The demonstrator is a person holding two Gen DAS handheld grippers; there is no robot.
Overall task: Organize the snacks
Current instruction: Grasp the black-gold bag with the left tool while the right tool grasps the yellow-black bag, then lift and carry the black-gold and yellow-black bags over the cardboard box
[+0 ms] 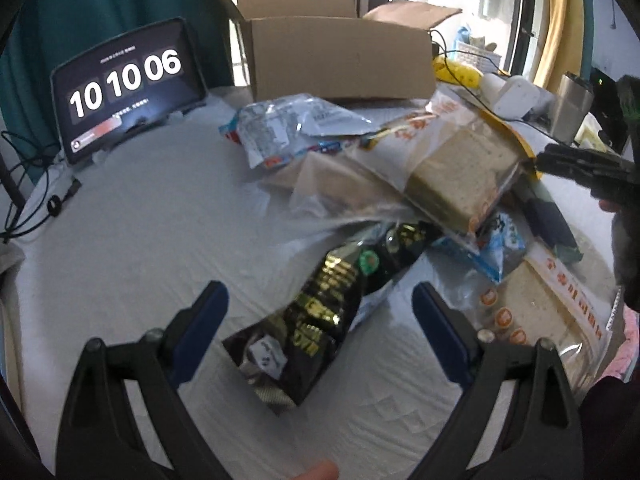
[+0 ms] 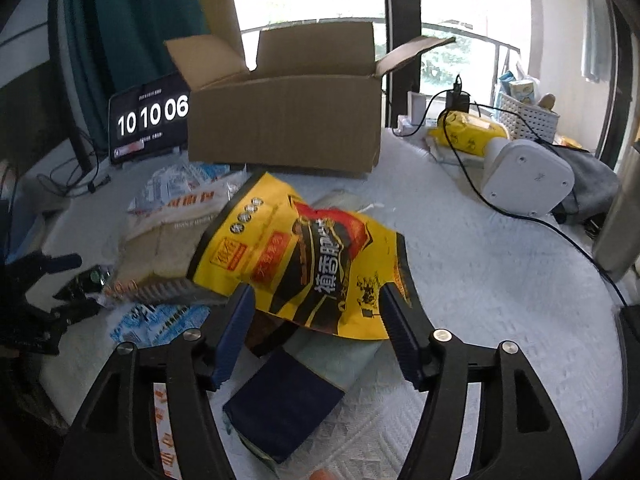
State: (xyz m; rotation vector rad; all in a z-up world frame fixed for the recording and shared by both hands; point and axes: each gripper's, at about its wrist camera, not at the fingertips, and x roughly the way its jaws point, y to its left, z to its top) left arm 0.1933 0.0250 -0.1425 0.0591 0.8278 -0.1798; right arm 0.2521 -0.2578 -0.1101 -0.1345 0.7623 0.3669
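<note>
A clock tablet point(image 1: 128, 88) is standing at the tabletop's point(image 1: 152, 216) left edge, with bare cloth lying open beside it. The left tongs point(image 1: 320, 308) are hanging apart over a black snack bag point(image 1: 320, 312). Rightward, the right tongs point(image 2: 318, 312) are gaping around the yellow snack bag point(image 2: 304, 256), not pressing it, before the open cardboard box point(image 2: 284, 128)
</note>
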